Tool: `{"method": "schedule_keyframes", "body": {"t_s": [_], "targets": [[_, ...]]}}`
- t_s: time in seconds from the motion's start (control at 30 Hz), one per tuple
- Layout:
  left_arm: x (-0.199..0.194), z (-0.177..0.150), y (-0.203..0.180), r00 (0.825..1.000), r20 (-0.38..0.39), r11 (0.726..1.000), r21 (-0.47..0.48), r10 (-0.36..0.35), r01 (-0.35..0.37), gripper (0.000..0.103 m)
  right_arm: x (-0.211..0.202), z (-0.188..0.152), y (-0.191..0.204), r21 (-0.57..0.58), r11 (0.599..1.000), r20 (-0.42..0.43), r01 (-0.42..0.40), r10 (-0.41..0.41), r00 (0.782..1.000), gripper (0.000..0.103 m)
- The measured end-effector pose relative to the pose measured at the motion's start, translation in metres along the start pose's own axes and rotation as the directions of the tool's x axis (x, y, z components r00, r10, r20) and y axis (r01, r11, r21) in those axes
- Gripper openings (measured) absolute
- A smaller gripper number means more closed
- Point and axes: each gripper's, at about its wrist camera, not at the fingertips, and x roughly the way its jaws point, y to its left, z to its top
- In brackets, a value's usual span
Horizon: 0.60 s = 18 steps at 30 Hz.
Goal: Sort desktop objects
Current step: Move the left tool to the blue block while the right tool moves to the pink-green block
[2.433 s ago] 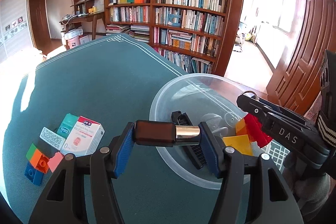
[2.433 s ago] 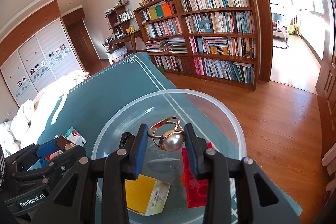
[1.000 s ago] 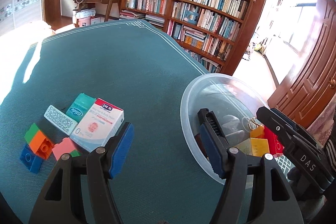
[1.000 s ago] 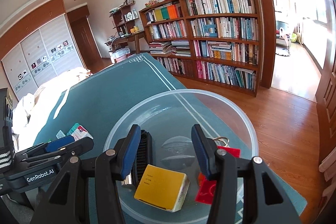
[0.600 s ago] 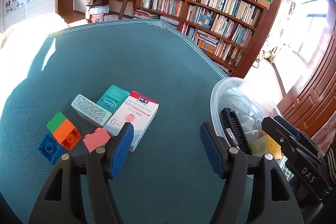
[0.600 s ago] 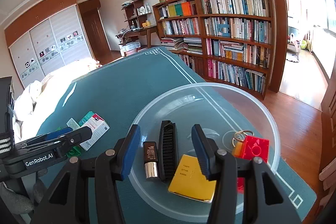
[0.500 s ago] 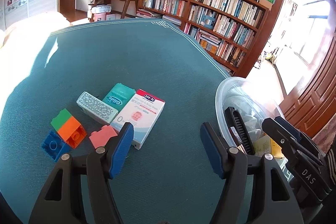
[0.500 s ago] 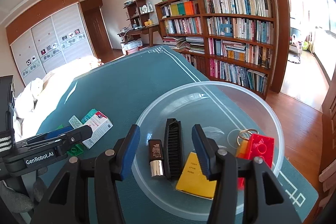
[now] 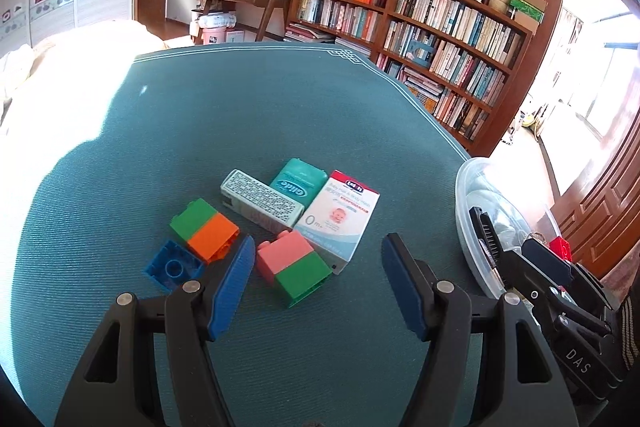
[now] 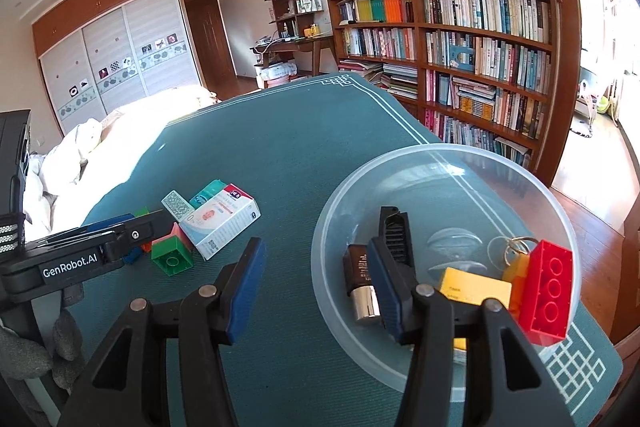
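A: Taking the clear bowl (image 10: 440, 163) as the landmark and going left to right, what lies out on the green table cover (image 9: 280, 107)?

B: Well left of the bowl is a loose cluster: a blue brick (image 9: 173, 268), a green-and-orange block (image 9: 204, 229), a pink-and-green block (image 9: 292, 267), then three small cartons touching each other: a patterned box (image 9: 262, 205), a teal Glide box (image 9: 297, 182) and a white baby-product box (image 9: 338, 215).

A: How would they handle?

B: I'd judge the bricks light, rigid and a bit slick, best pinched across flat opposite sides. The cartons look light and crushable, so a gentle squeeze across the narrow faces.

A: And the grippers?

B: The left gripper (image 9: 318, 287) stands wide apart and empty, hovering just short of the pink-and-green block. The right gripper (image 10: 316, 283) is parted with nothing between its pads, poised over the bowl's near-left rim.

A: Inside the bowl?

B: Left to right: a brown tube with a silver cap (image 10: 362, 285), a black comb (image 10: 394, 239), a yellow box (image 10: 474, 287), a ring with an orange tag (image 10: 516, 255) and a red brick (image 10: 548, 297).

A: What changed from the earlier frames?

B: The left gripper then clamped that brown tube and the right pinched the ring; both now lie in the bowl. Both cameras have since swung left towards the cluster.
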Motion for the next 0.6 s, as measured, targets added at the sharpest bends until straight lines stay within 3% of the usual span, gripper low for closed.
{"method": "schedule_keyframes", "body": {"t_s": [0.33, 0.6], "targets": [[0.000, -0.012, 0.035, 0.997, -0.031, 0.997, 0.019, 0.077, -0.077, 0.069, 0.011, -0.010, 0.023, -0.026, 0.998, -0.061, -0.055, 0.053, 0.997, 0.058], [0.003, -0.018, 0.067, 0.990, -0.051, 0.991, -0.024, 0.132, -0.134, 0.069, 0.021, -0.022, 0.042, -0.066, 0.994, -0.110, -0.086, 0.078, 0.991, 0.058]]}}
